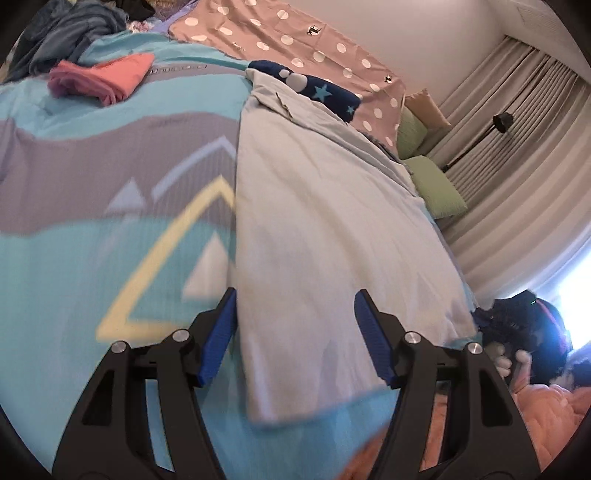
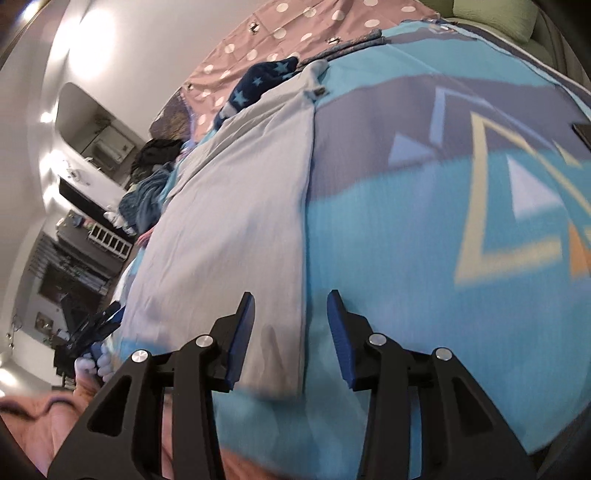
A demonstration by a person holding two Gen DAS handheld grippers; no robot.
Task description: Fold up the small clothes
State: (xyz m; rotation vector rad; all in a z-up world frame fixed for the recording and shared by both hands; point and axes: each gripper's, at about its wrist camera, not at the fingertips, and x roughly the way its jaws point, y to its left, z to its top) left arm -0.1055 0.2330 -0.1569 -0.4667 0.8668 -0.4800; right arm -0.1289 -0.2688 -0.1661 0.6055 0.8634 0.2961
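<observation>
A pale grey-blue garment (image 1: 325, 229) lies flat and long on the turquoise patterned bedspread (image 1: 92, 258). It also shows in the right wrist view (image 2: 236, 229). My left gripper (image 1: 295, 332) is open, its blue pads either side of the garment's near left corner, just above it. My right gripper (image 2: 291, 332) is open over the garment's near right corner. A dark blue star-print cloth (image 1: 332, 92) lies under the garment's far end and also shows in the right wrist view (image 2: 258, 88).
A folded pink garment (image 1: 99, 77) and a heap of blue-grey clothes (image 1: 66, 33) lie at the far left of the bed. A dotted pink sheet (image 1: 295, 40), green pillows (image 1: 436, 184) and curtains (image 1: 517, 147) are to the right.
</observation>
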